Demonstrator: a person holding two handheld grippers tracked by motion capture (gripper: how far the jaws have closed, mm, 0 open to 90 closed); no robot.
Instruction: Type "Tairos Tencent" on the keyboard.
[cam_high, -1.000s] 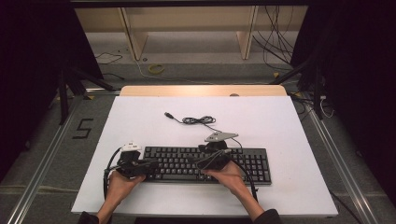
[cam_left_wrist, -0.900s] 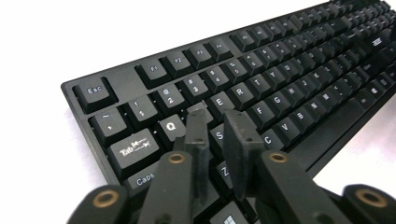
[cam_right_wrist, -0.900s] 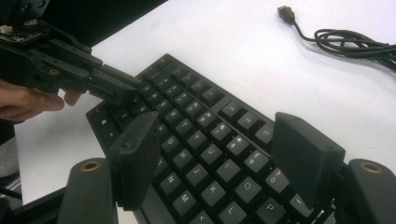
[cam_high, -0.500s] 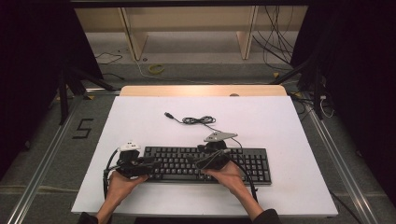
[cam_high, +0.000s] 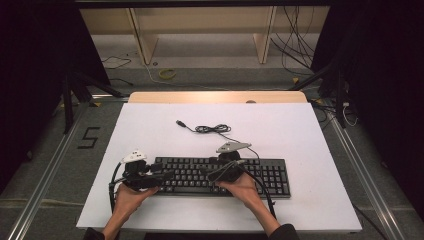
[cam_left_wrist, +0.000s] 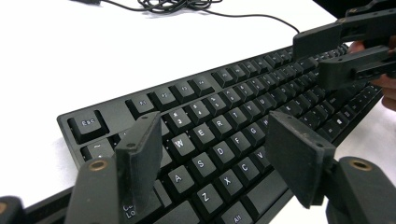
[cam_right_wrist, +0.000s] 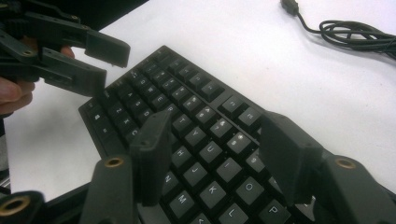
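A black keyboard (cam_high: 260, 172) lies along the near part of the white table (cam_high: 300, 125). Its thin black cable (cam_high: 212, 129) is coiled behind it and ends in a loose USB plug (cam_high: 180, 122). My left gripper (cam_high: 166, 175) hovers low over the keyboard's left end, jaws open above the letter keys (cam_left_wrist: 212, 140). My right gripper (cam_high: 206, 172) points leftward over the middle keys (cam_right_wrist: 205, 140), also open and holding nothing. The two grippers face each other a short way apart: the right gripper (cam_left_wrist: 348, 51) and the left gripper (cam_right_wrist: 70, 51) each appear in the other's camera.
The table has a wooden strip (cam_high: 215, 96) along its far edge. Beyond it stand wooden shelf legs (cam_high: 264, 40), with loose cables and a yellow ring (cam_high: 167, 73) on the floor. A "5" mark (cam_high: 89, 137) is on the floor to the left.
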